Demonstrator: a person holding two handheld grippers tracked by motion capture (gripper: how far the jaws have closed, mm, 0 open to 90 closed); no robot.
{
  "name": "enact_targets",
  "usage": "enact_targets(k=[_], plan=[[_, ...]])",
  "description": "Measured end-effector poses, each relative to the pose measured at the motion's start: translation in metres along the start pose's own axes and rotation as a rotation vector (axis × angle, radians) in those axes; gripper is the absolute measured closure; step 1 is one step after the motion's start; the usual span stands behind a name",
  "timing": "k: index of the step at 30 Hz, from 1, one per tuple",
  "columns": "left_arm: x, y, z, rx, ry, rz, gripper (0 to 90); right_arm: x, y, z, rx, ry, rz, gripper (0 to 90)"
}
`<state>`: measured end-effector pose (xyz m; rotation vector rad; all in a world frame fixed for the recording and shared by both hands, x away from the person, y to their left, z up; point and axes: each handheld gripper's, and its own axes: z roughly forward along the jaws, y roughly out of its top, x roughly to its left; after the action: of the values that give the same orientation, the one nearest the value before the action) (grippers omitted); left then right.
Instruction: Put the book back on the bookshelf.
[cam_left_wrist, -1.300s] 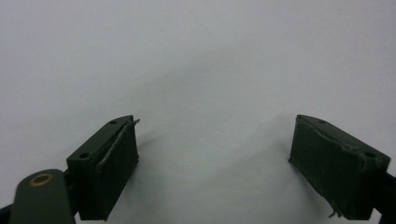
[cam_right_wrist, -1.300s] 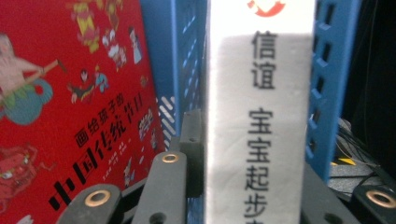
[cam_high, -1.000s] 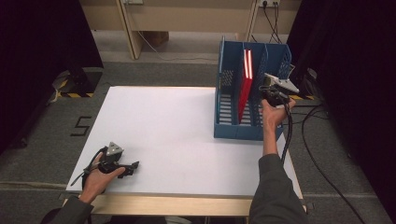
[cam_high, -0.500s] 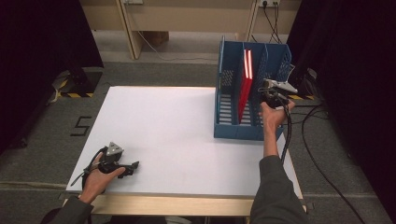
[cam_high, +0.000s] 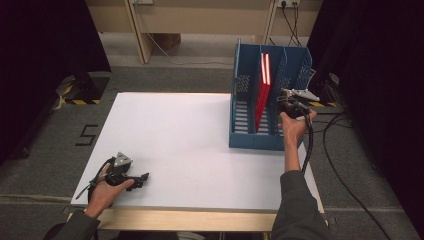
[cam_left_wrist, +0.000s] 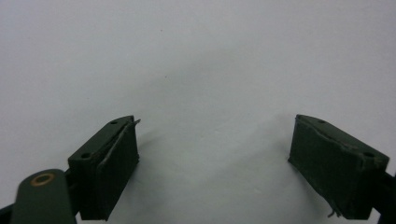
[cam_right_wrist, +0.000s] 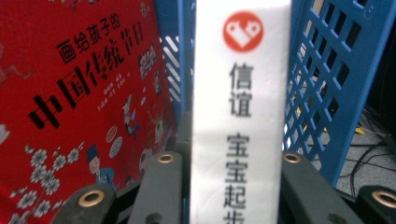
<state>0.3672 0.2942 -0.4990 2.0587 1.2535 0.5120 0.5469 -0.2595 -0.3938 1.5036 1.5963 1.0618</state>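
Right gripper view puts a white book spine (cam_right_wrist: 240, 112) straight up between my two black jaws; they sit close on both its sides, so I think my right gripper (cam_right_wrist: 229, 186) has hold of it, though the very tips are hidden low in the picture; it has an orange round mark at the top and black Chinese letters going down; it looks thin, flat and smooth.

What could go wrong; the spine is slick, so it might slip out if I pull fast; it stands in a slot of the blue rack (cam_high: 243, 90), and a tilted pull could catch it on the holey blue wall beside it; the red book (cam_right_wrist: 79, 107) leans just next to it, with black letters and small drawings on its cover, and it could tip over or get dragged along if I bump it; the whole rack could slide too, because it sits near the right edge of the white table (cam_high: 190, 135); the cable on my right hand could snag.

From the high view, my right gripper (cam_high: 294, 102) is up at the rack's right side; my left gripper (cam_high: 142, 177) rests on the table near the front left corner, well apart from the rack; its jaws are spread wide with nothing between them, just bare white table.
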Motion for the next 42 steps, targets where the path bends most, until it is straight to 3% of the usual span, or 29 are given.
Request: enact_targets(k=[11, 26, 31, 34, 39, 42], plan=[[0.0, 0.0, 0.0, 0.002, 0.0, 0.0, 14.2, -0.009, -0.008, -0.013, 0.058, 0.045, -0.026, 72.0], [0.0, 0.001, 0.0, 0.004, -0.001, 0.0, 14.1, 0.001, -0.017, 0.002, 0.144, 0.034, -0.037, 68.6], [0.0, 0.001, 0.0, 0.004, -0.001, 0.0, 14.1, -0.001, -0.016, -0.001, 0.132, 0.071, -0.006, 65.9], [0.0, 0.001, 0.0, 0.004, -0.001, 0.0, 14.1, 0.0, -0.013, -0.007, 0.13, 0.071, -0.041, 65.5], [0.0, 0.001, 0.0, 0.004, -0.002, 0.001, 14.1, -0.002, -0.014, -0.019, 0.119, 0.085, -0.03, 64.8], [0.0, 0.001, 0.0, 0.004, -0.002, 0.001, 14.1, -0.001, -0.016, -0.027, 0.118, 0.084, -0.058, 64.2]])
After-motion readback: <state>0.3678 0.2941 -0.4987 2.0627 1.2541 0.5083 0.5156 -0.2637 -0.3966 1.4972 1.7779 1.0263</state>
